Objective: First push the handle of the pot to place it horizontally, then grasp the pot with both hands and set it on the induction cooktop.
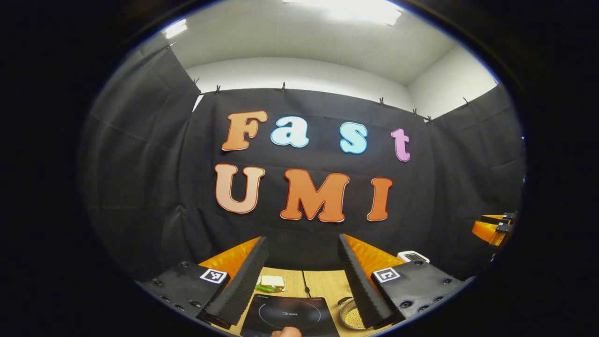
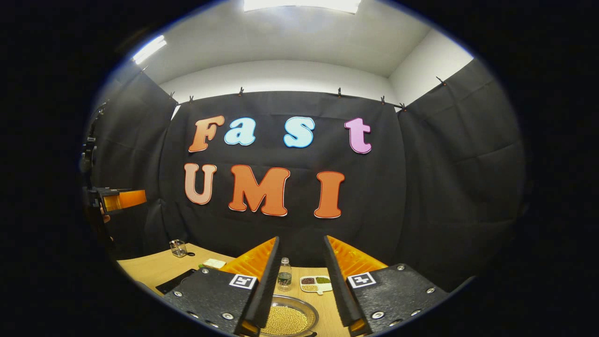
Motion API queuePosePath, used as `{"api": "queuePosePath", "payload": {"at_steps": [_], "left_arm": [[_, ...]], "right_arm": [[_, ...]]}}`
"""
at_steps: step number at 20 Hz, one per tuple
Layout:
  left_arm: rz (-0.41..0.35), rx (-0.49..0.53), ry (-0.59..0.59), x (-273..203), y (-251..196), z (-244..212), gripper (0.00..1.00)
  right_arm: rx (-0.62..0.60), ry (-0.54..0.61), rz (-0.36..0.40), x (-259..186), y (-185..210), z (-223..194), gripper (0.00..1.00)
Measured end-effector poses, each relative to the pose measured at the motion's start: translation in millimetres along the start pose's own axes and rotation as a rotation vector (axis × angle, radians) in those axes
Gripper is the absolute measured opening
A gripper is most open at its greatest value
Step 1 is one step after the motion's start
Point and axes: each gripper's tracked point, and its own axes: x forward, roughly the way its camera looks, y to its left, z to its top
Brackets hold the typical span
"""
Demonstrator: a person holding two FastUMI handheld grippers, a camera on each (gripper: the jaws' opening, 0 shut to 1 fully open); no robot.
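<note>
Below and between the spread jaws of the left gripper (image 1: 303, 276), the induction cooktop (image 1: 290, 314) lies flat on the counter (image 1: 323, 283), with a sandwich-like item (image 1: 271, 282) just beyond its far left corner. The pot (image 1: 352, 317), filled with pale grains, sits beside the cooktop's right edge, partly hidden behind the right-hand jaw; a short dark stub at its near-left rim may be the handle, but its orientation cannot be judged. In the right gripper view, the right gripper (image 2: 302, 271) has its jaws parted and holds nothing, and the pot (image 2: 288, 319) lies directly below the gap. A small bottle (image 2: 283, 273) and a divided dish of beans (image 2: 316, 282) stand farther out on the counter. Both grippers appear well above the work. For the step in hand, lower one gripper beside the handle, contact it near its free end, and push slowly so the pot rotates without sliding or spilling.
</note>
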Motion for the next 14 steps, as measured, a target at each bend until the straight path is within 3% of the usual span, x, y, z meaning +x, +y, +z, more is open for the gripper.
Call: {"api": "queuePosePath", "payload": {"at_steps": [5, 8, 9, 14], "left_arm": [[-0.002, -0.001, 0.009, 0, 0, -3, 0.98], [0.000, -0.001, 0.002, 0, 2, -1, 0.99], [0.003, 0.000, -0.002, 0, 2, 1, 0.99], [-0.001, 0.007, -0.011, -2, 0, 2, 0.98]], "right_arm": [[0.001, 0.023, -0.005, -3, -3, -16, 0.35], [0.011, 0.050, -0.008, -6, -7, -32, 0.30], [0.010, 0.063, -0.011, -8, -8, -39, 0.22], [0.014, 0.113, -0.017, -18, -9, -70, 0.08]]}}
